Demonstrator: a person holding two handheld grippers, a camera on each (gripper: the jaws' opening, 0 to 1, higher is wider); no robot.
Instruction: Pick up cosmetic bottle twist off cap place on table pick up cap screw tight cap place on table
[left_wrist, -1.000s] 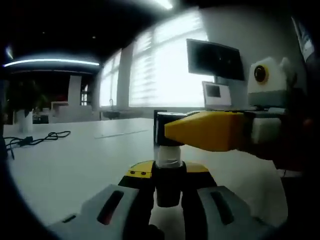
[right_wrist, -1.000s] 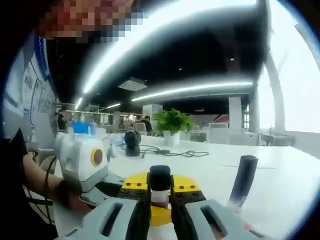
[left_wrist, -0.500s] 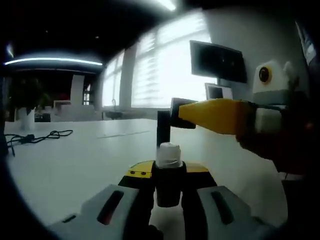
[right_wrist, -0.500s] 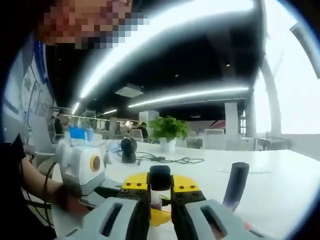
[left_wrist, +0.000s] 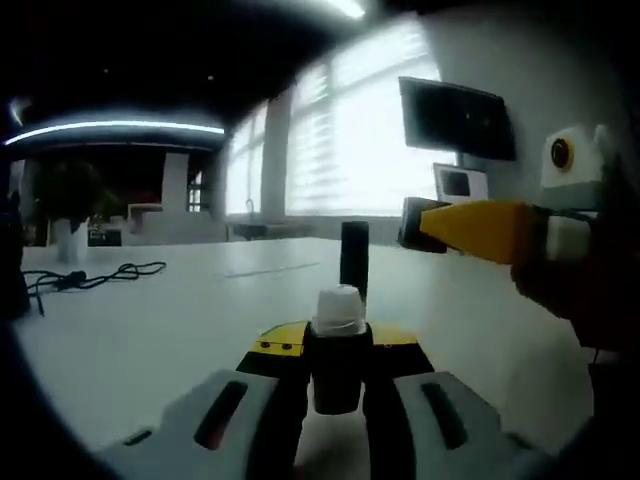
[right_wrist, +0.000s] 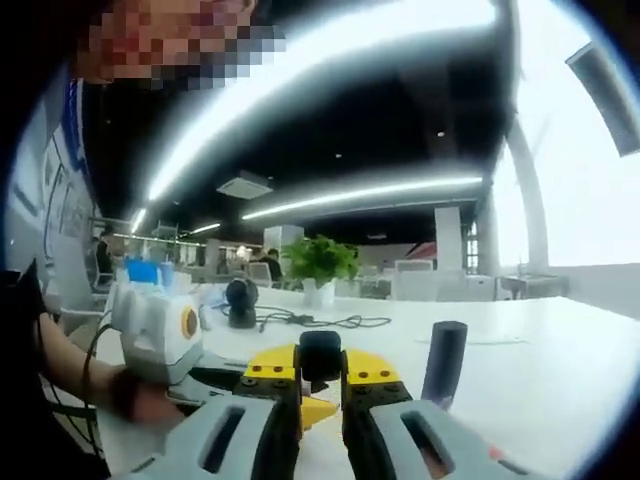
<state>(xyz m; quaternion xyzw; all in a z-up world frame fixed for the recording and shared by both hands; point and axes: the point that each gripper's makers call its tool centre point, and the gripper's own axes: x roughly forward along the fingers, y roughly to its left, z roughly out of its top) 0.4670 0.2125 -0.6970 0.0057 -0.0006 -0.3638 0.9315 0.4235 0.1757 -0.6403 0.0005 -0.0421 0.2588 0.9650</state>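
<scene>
Left gripper view: left gripper (left_wrist: 338, 375) clamps bottle (left_wrist: 338, 345); right gripper (right_wrist: 320, 385) pinches cap (right_wrist: 320, 355).

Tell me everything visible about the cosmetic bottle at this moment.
The cosmetic bottle stands upright, clamped between the left gripper's jaws. Its body looks dark, probably black; its neck is white, apparently plastic, rounded on top, and bare, with no cap on it. The lower body is hidden behind the jaws, so I cannot tell whether it touches the table. The black cap is apart from it, pinched in the right gripper, which the left gripper view shows off to the bottle's right.
</scene>
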